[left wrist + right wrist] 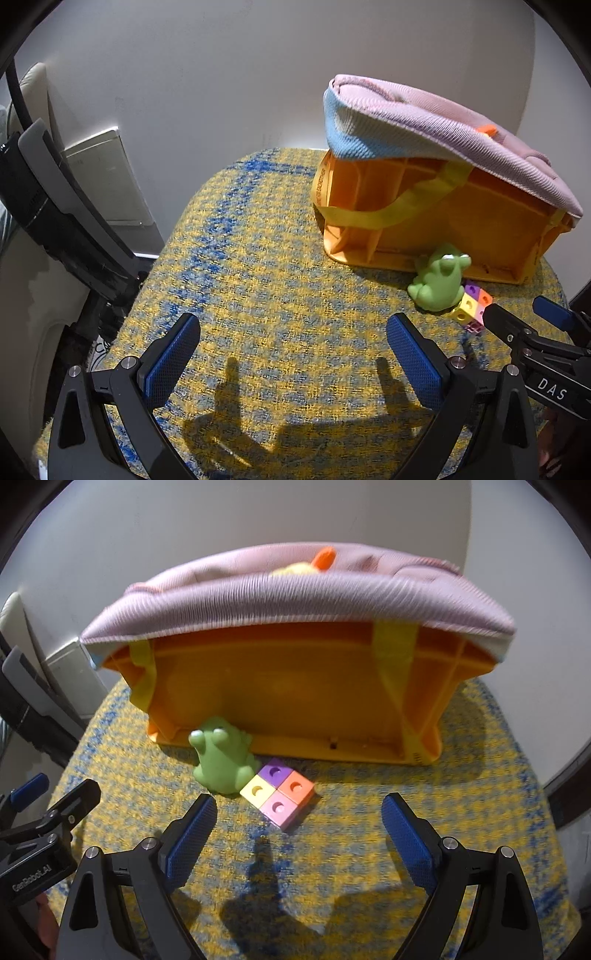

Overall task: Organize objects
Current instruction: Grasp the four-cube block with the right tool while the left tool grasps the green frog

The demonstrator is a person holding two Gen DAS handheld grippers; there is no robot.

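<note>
Both grippers are hovering over the yellow-and-blue woven cloth [266, 266], each with its blue-padded fingers spread wide and nothing between them. From the right wrist view, the right gripper [299, 816] is pointing at a square of four joined cubes [277, 792], coloured purple, orange, yellow and pink, which is lying flat on the cloth just ahead of its fingertips. A green toy frog [221, 757] is sitting just beside the cubes, touching their yellow corner, and is leaning against the base of an orange plastic basket [295, 701]. That basket is standing on the cloth behind both toys, with yellow straps [395, 646] running down its wall. A pink ribbed fabric cover [295, 594] is draping over its top edge, and something yellow with an orange tip [321, 559] is peeking above the fabric; what it is cannot be told. From the left wrist view, the left gripper [293, 332] is facing bare cloth, with the basket, frog and cubes off to its right, and the right gripper's fingers are reaching in at the right edge close to the cubes. A white wall [221, 74] is rising behind the table.
</note>
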